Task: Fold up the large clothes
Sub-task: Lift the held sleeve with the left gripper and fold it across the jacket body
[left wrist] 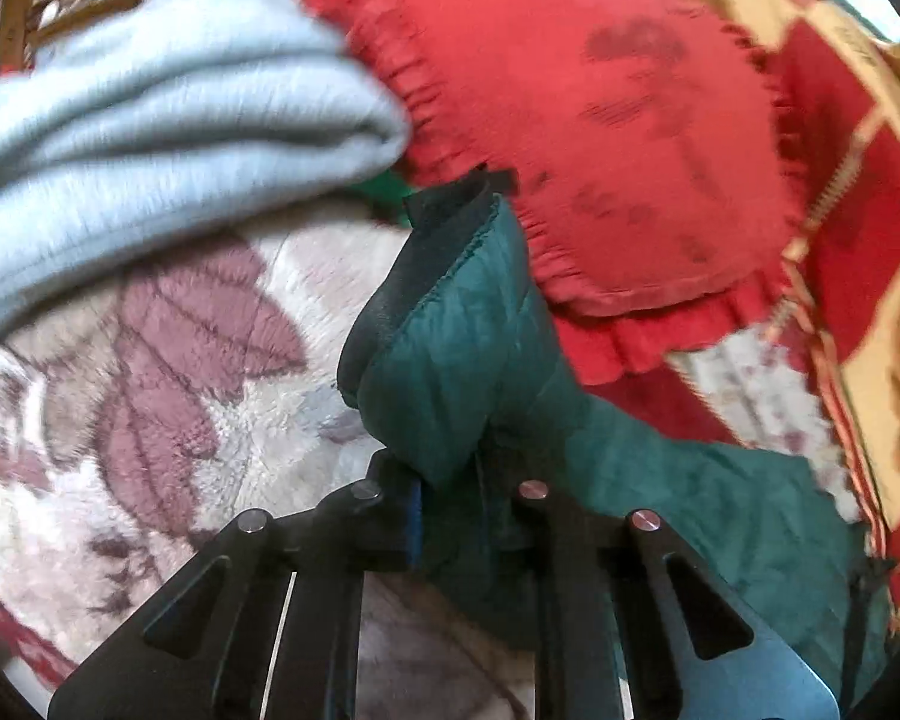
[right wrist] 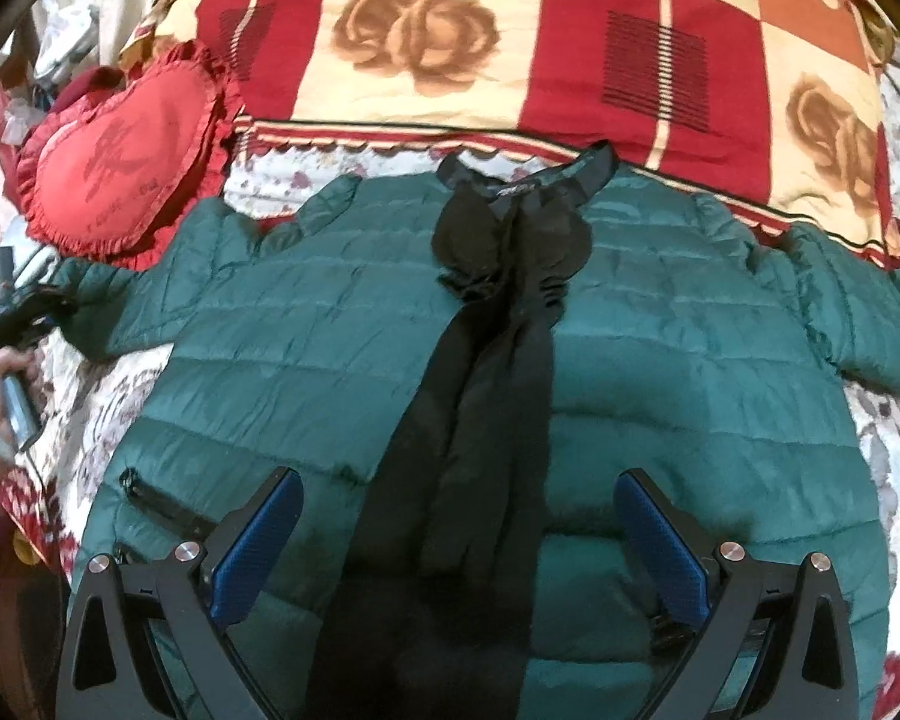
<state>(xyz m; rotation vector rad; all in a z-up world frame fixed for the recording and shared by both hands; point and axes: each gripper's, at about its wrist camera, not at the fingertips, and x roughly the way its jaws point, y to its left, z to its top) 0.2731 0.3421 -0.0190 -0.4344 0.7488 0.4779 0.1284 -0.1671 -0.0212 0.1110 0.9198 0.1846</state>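
Green puffer jacket (right wrist: pixel 306 372) lies spread front-up on the bed (right wrist: pixel 120 396), both sleeves out. Left gripper (left wrist: pixel 450 516): fingers clamped on the left sleeve cuff (left wrist: pixel 444 324), lifted. Right gripper (right wrist: pixel 459 546): fingers wide, empty, above the hem. Step, judged: first sleeve fold. Next: carry cuff inward across the chest.

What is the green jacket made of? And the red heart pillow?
The green jacket looks like thin, slightly shiny quilted fabric, probably nylon with puffy filling: stitched rows bulge. The red heart pillow looks like soft woven cloth with a gathered frill edge.
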